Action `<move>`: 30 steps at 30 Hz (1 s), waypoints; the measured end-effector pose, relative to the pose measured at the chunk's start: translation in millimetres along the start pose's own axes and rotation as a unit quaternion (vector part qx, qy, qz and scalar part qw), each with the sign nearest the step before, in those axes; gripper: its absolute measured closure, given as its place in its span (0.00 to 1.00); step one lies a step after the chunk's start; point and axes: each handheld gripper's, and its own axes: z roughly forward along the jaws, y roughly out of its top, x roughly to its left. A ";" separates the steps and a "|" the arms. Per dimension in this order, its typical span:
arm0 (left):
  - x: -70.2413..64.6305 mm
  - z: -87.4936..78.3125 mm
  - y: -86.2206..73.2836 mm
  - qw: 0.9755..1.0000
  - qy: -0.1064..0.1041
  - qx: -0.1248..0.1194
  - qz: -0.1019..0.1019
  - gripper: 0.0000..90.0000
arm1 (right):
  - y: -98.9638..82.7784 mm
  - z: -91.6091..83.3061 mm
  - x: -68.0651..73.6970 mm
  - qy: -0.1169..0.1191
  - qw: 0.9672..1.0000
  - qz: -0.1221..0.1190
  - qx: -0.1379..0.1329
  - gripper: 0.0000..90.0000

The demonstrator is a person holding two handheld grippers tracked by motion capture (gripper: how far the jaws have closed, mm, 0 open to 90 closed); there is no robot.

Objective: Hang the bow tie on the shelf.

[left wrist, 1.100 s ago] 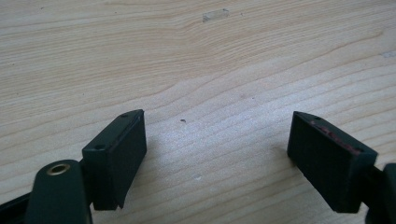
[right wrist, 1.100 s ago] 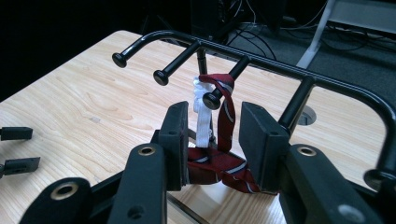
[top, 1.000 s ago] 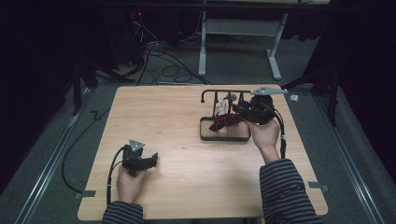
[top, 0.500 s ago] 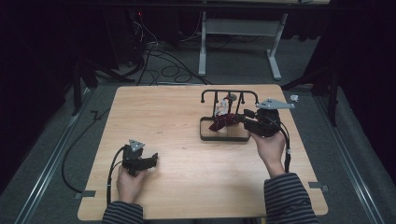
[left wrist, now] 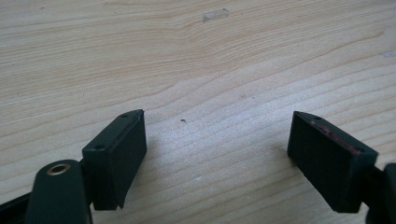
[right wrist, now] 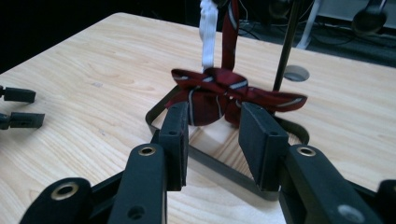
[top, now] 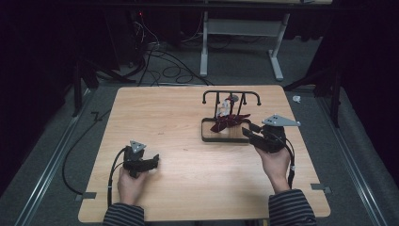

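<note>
The right gripper [top: 251,131] was held level in the person's right hand [top: 274,162], at the right side of the wooden table [top: 164,122], its jaws pointing left toward the stand [top: 230,96]. In the right gripper view its jaws stood partly apart — about half their spread — with nothing pressed between the pads. Their tips sat just short of the bow tie [right wrist: 224,93], which lay framed in the gap beyond them; contact could not be confirmed.

The bow tie, dark red with pale stripes, hung from the black rail of the stand by a white strap [right wrist: 208,32] and a red strap [right wrist: 229,28]. It hung low over the dark-rimmed wooden tray [top: 226,137] that formed the stand's base, right of the table's centre. A round hole [right wrist: 296,73] in the table top showed behind it in the right gripper view.

The left gripper [top: 150,162] rested in the person's left hand [top: 129,183] at the near left of the table, well apart from the stand. Its jaws stood wide — the left gripper view showed bare wood grain between them and nothing held. A black cable [top: 89,136] trailed from it off the left edge of the table. Striped sleeves [top: 291,209] showed at the near edge.
</note>
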 end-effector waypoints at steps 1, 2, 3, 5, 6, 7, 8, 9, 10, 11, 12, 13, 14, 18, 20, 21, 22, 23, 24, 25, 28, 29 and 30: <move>0.0 0.0 0.0 1.000 0.000 0.000 0.000 0.22 | -2.1 0.3 0.4 0.001 1.000 0.004 0.001 0.72; 0.0 0.0 0.0 1.000 0.000 0.000 0.000 0.22 | -4.1 0.5 0.6 0.002 1.000 0.006 0.002 0.72; 0.0 0.0 0.0 1.000 0.000 0.000 0.000 0.22 | -6.2 1.2 0.5 0.003 1.000 0.006 0.002 0.72; 0.0 0.0 0.0 1.000 0.000 0.000 0.000 0.22 | -10.4 2.3 0.5 0.005 1.000 0.010 0.003 0.71; 0.0 0.0 0.0 1.000 0.000 0.000 0.000 0.22 | -12.7 2.8 0.4 0.006 1.000 0.012 0.006 0.71; 0.0 0.0 0.0 1.000 0.000 0.000 0.000 0.22 | -15.0 3.6 0.3 0.008 1.000 0.013 0.007 0.71; 0.0 0.0 0.0 1.000 0.000 0.000 0.000 0.22 | -18.0 4.5 0.5 0.009 1.000 0.016 0.009 0.71; 0.0 0.0 0.0 1.000 0.000 0.000 0.000 0.22 | -19.8 5.2 0.4 0.011 1.000 0.017 0.009 0.71; 0.0 0.0 0.0 1.000 0.000 0.000 0.000 0.22 | -22.7 6.0 0.6 0.011 1.000 0.020 0.012 0.71; 0.0 0.0 0.0 1.000 0.000 0.000 0.000 0.22 | -24.3 6.8 0.4 0.012 1.000 0.021 0.013 0.71; -0.1 0.0 0.0 1.000 0.000 0.000 0.000 0.22 | -27.1 7.8 0.2 0.013 1.000 0.023 0.015 0.71; -0.1 0.0 0.0 1.000 0.000 0.000 0.000 0.22 | -29.3 8.6 -0.1 0.013 0.999 0.024 0.016 0.71; -0.1 0.0 0.0 1.000 0.000 0.000 0.000 0.22 | -32.1 9.7 -0.4 0.014 0.999 0.027 0.018 0.70; -0.1 0.1 0.0 1.000 0.000 0.000 0.000 0.22 | -40.7 13.0 -1.2 0.016 0.999 0.038 0.023 0.70; -0.1 0.1 0.0 1.000 0.000 0.000 0.000 0.22 | -44.6 14.6 -1.6 0.017 0.999 0.041 0.027 0.69; -0.1 0.1 0.0 1.000 0.000 0.000 0.000 0.22 | -47.6 16.0 -2.0 0.017 0.999 0.043 0.029 0.69; -0.1 0.1 0.0 1.000 0.000 0.000 0.000 0.22 | -49.9 17.0 -2.2 0.018 0.998 0.045 0.031 0.69; -0.2 0.1 0.0 1.000 0.001 0.000 0.000 0.22 | -52.2 17.9 -2.4 0.018 0.998 0.047 0.033 0.69; -0.2 0.1 0.0 1.000 0.001 0.000 0.000 0.22 | -53.8 18.6 -2.6 0.018 0.998 0.049 0.035 0.69; -0.2 0.1 0.0 1.000 0.001 0.000 0.000 0.22 | -55.9 19.8 -3.1 0.019 0.998 0.049 0.035 0.69; -0.2 0.1 0.0 1.000 0.001 0.000 0.001 0.22 | -61.7 23.2 -3.7 0.022 0.998 0.053 0.039 0.68; -0.2 0.1 0.1 1.000 0.001 0.000 0.001 0.22 | -63.4 24.0 -3.7 0.022 0.997 0.056 0.042 0.68; -0.2 0.1 0.1 1.000 0.001 0.000 0.000 0.22 | -64.7 24.8 -3.9 0.022 0.997 0.057 0.044 0.68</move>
